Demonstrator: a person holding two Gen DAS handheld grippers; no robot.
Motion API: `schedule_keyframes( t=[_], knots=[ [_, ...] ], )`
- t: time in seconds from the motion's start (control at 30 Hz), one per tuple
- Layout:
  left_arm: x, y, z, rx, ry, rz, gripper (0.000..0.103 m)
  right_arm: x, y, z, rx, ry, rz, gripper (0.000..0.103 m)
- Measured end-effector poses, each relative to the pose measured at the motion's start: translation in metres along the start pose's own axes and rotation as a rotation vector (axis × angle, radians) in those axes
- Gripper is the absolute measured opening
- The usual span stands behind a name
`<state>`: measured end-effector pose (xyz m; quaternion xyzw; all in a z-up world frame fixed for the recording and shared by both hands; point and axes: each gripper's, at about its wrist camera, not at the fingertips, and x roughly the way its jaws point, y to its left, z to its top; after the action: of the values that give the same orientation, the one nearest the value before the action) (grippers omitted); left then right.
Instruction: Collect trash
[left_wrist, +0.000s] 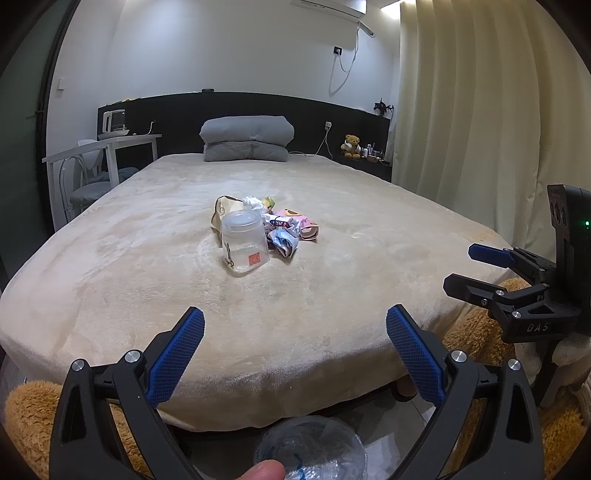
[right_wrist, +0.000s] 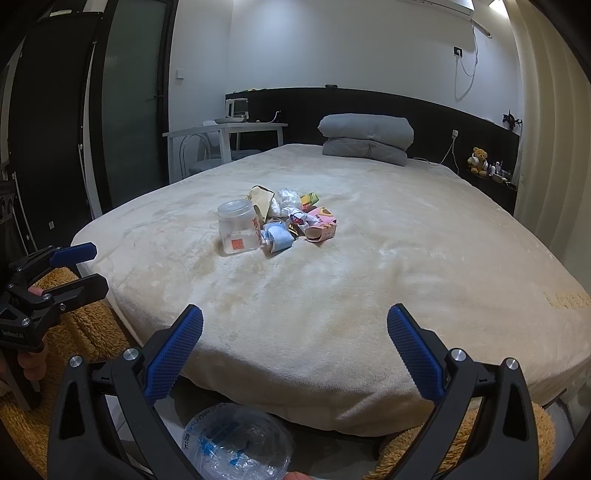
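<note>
The left gripper (left_wrist: 295, 328), black-armed with blue ribbed pads, hangs over the near edge of a wide bed covered in a cream plush blanket (left_wrist: 332, 295), its jaws spread wide with nothing between them. The right gripper (right_wrist: 295, 326), of the same make, is likewise spread and empty at the same near edge.

The trash lies well ahead of both claws, in the middle of the blanket. Nearest the left claw stands a clear plastic jar with a frosted lid and a small orange label (left_wrist: 244, 243), upright and slightly tilted. Touching it, behind and to its right, is a heap of crumpled wrappers (left_wrist: 282, 225): a tan paper bag, white crushed paper, a yellow-green packet, a pink carton and a pale blue crumpled piece. From the right claw the same jar (right_wrist: 238, 230) sits ahead and to the left, the wrapper heap (right_wrist: 299, 218) just right of it.

Directly below each claw, on the floor at the foot of the bed, a bin lined with a clear plastic bag (right_wrist: 236, 443) opens upward. A folded grey quilt (left_wrist: 246, 138) rests at the far headboard end, well beyond the trash. A fingertip (left_wrist: 262, 472) shows at the bottom edge of the left view.
</note>
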<state>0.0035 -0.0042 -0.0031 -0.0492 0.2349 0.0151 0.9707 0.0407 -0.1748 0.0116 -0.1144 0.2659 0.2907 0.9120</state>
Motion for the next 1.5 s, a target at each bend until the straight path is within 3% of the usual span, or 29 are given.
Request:
schedule_keyframes(
  t=[1.13,1.5],
  knots=[
    [0.003,0.002,0.001,-0.013,0.005,0.006,0.097,0.0,0.001,-0.001,0.002,0.001,-0.007,0.099],
    [0.009,0.022,0.005,-0.109,0.04,-0.062,0.097,0.005,-0.022,0.007,0.087,0.035,0.066,0.099]
  ],
)
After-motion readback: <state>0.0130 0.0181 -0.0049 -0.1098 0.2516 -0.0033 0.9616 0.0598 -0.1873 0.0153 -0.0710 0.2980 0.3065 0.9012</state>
